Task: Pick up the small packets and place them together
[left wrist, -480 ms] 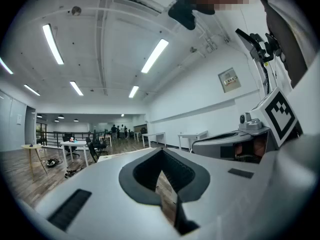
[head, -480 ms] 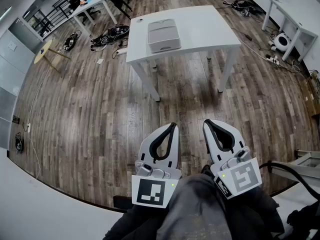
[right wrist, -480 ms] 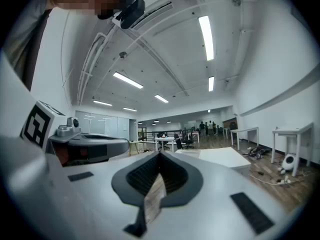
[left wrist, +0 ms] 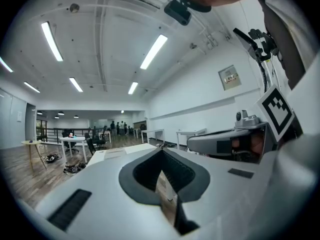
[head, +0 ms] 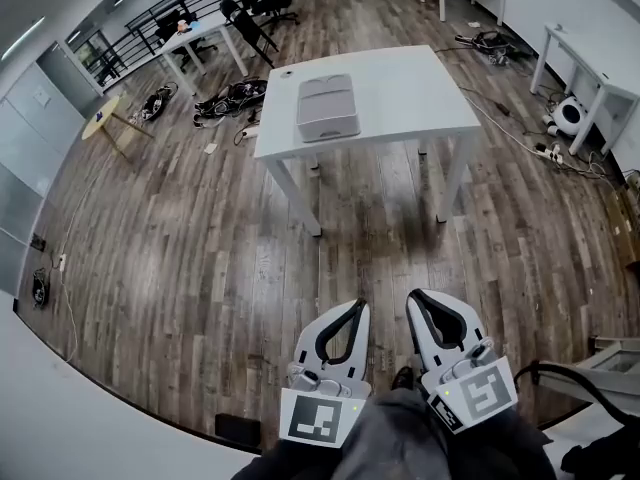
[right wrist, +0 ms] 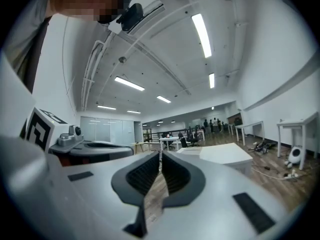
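Note:
No small packets can be made out in any view. In the head view, a white table (head: 400,93) stands some way ahead on the wooden floor, with a grey lidded tray (head: 327,108) on it. My left gripper (head: 357,306) and right gripper (head: 415,295) are held side by side low in that view, far short of the table, over my lap. Both point level towards the room. The left gripper (left wrist: 161,151) has its jaws closed tip to tip with nothing between them. The right gripper (right wrist: 160,154) is also shut and empty.
Cables and bags (head: 230,98) lie on the floor behind the table to the left. A desk with chairs (head: 200,38) and a round wooden table (head: 100,118) stand at the back left. More white desks (head: 590,88) and a white device (head: 570,113) are at the right.
The head view has shifted: both grippers now sit lower in the frame, and the table and tray also sit a little lower. Both grippers stay shut.

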Demonstrator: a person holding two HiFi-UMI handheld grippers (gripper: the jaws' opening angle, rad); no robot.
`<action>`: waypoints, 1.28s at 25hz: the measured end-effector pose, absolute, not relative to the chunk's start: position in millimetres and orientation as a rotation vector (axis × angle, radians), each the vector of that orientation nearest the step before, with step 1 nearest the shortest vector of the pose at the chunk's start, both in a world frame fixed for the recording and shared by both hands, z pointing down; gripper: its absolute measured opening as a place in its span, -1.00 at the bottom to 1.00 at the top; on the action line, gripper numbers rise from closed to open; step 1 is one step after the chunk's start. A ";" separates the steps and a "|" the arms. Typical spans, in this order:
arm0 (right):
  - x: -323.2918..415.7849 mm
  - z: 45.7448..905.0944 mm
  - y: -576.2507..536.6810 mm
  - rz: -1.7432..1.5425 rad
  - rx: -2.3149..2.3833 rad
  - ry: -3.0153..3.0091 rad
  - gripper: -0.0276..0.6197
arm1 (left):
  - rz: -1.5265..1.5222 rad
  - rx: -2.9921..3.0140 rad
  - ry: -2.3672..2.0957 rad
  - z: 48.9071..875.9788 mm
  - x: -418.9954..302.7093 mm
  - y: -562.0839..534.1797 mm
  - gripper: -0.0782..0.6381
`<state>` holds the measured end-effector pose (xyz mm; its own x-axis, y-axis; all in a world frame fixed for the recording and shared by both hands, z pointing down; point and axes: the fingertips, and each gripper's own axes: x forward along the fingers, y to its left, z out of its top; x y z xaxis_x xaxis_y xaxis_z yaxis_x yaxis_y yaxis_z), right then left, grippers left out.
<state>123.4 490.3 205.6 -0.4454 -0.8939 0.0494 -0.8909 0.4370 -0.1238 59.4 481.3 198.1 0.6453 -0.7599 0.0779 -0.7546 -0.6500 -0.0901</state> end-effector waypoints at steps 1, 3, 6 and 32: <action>125.7 209.7 491.6 -0.218 -1.636 2.648 -0.90 | -0.178 -2.813 1.295 202.8 62.3 484.1 -0.78; 127.8 215.5 492.0 -0.236 -1.629 2.662 -0.90 | -0.184 -2.811 1.313 206.1 63.0 485.1 -0.78; 122.6 220.1 489.8 -0.251 -1.613 2.676 -0.90 | -0.192 -2.796 1.335 207.2 57.1 481.5 -0.78; 37.3 237.3 317.8 -0.275 -1.756 2.691 -0.90 | -0.153 -2.881 1.216 219.0 -27.1 307.8 -0.78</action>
